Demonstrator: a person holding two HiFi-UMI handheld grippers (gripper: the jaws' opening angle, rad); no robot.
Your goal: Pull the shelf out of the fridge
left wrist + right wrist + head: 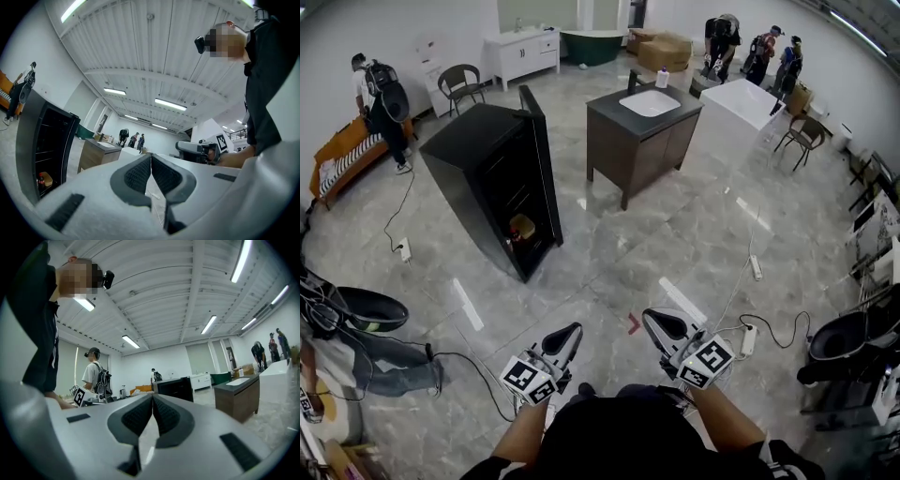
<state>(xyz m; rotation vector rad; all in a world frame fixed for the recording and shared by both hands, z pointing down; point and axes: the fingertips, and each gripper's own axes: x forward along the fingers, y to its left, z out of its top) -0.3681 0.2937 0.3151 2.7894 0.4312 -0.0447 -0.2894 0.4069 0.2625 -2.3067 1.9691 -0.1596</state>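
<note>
Left tool (pixel 570 336): jaws pressed together, nothing between them
Right tool (pixel 656 323): jaws pressed together, empty, beside the left one
Fridge (pixel 492 173): black, door open, standing on the grey floor (pixel 675 244), well ahead of both tools
Shelf: inside the fridge, too dark to make out
Sink cabinet (pixel 642 131): right of the fridge

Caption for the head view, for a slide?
Left gripper and right gripper, shut and empty, held well short of the open black fridge.

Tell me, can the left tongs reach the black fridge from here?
Probably not yet: the left tongs are shut, with open floor between them and the fridge. Nothing blocks the way; stepping closer should do.
</note>
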